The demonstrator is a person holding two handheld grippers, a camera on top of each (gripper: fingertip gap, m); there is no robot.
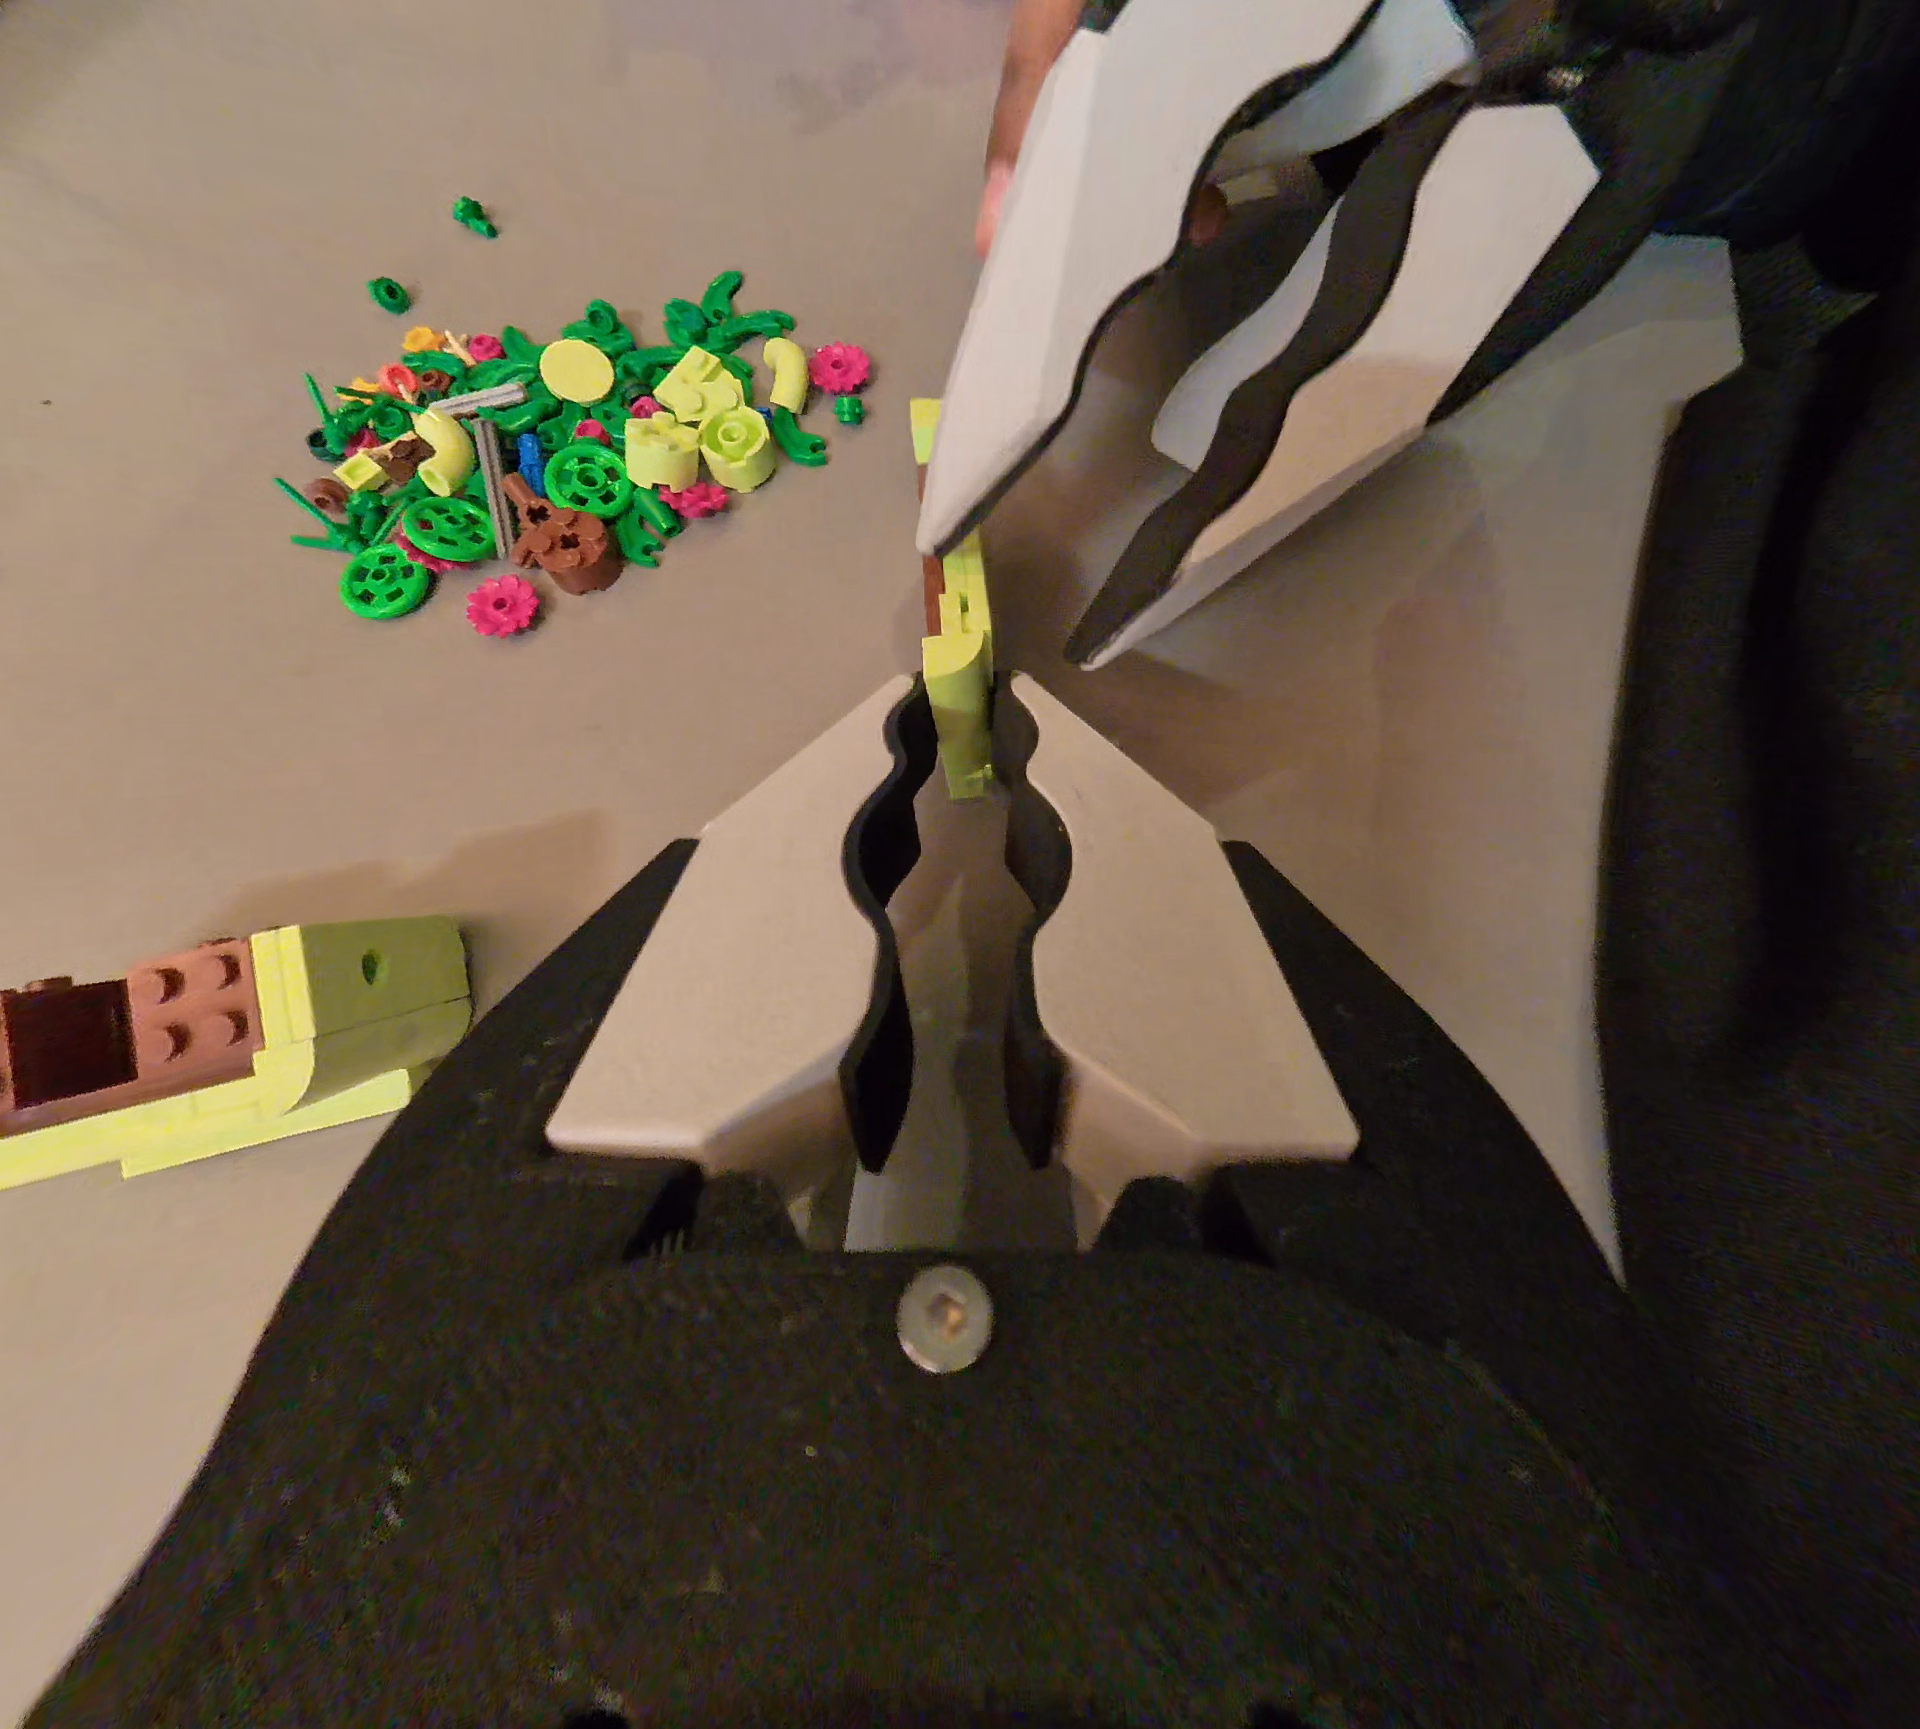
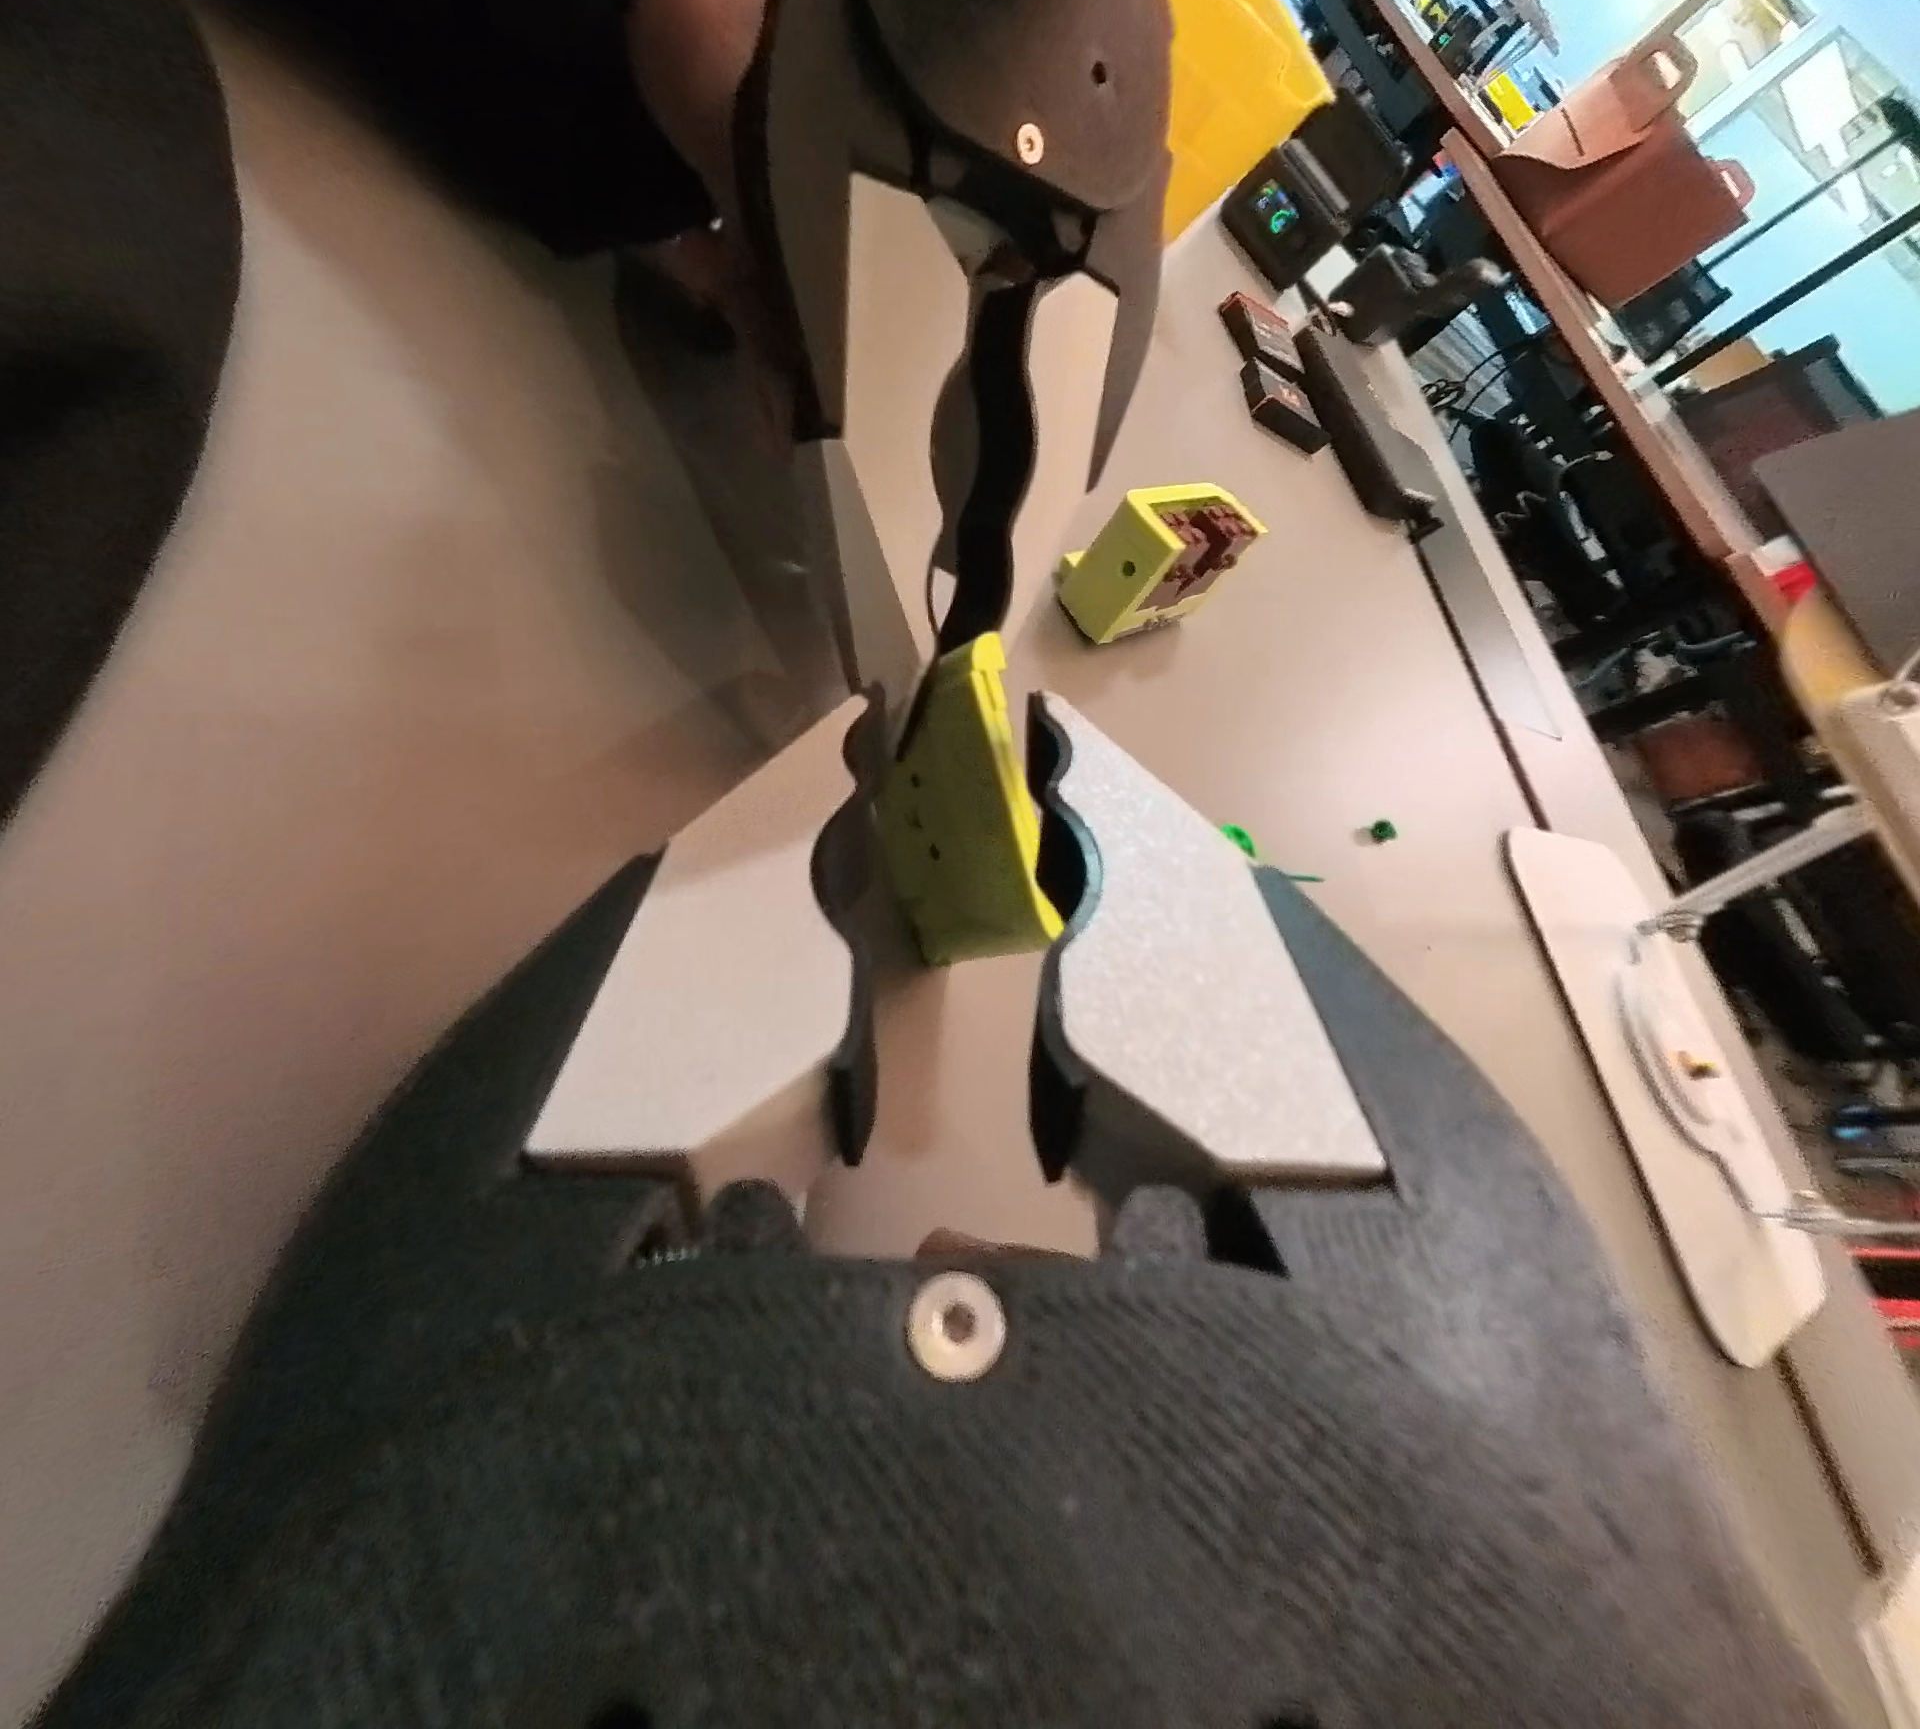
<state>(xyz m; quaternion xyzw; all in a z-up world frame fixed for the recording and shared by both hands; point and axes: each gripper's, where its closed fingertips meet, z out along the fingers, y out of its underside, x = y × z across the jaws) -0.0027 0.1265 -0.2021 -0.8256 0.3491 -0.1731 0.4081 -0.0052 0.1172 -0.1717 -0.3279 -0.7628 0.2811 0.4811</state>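
- Left wrist view: left gripper [image 1: 961,713] jaws clamp lime brick assembly [image 1: 961,723] at tips.
- Right gripper [image 2: 951,744] jaws narrow, straddling it.
- Long axis runs forward.

The left tool [image 1: 961,692] at lower centre of its frame pinches narrowly; the right tool [image 2: 951,713] reaches in from upper right, fingers slightly parted.
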